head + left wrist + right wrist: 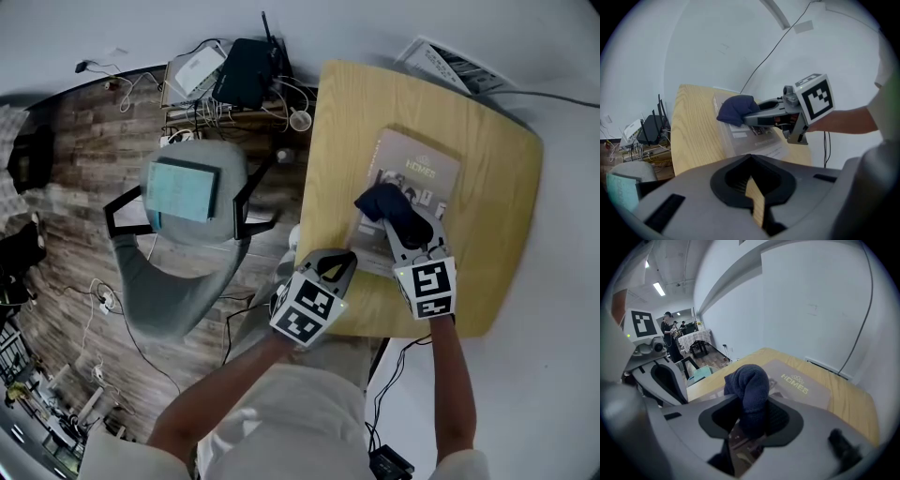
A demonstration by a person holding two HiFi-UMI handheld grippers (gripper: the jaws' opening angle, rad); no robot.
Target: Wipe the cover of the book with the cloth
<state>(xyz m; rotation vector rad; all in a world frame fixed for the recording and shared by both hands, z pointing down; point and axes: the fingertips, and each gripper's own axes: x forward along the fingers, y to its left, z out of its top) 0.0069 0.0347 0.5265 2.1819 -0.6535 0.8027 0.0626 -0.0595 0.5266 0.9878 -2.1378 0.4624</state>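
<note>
A grey-beige book (427, 169) with "HOMES" on its cover lies flat on the round-cornered wooden table (497, 187). My right gripper (398, 223) is shut on a dark blue cloth (386, 202), and the bunched cloth sits over the book's near left part. In the right gripper view the cloth (750, 385) bulges up out of the jaws, with the book (806, 383) beyond it. My left gripper (339, 262) hovers at the table's front left edge, shut on nothing. From the left gripper view the cloth (736, 108) and the book (757, 140) lie ahead.
A grey office chair (187, 234) with a teal pad on its seat stands left of the table. Behind it are a black router (246, 70), tangled cables and a white cup (300, 120). A printed paper (450, 64) lies past the table's far edge.
</note>
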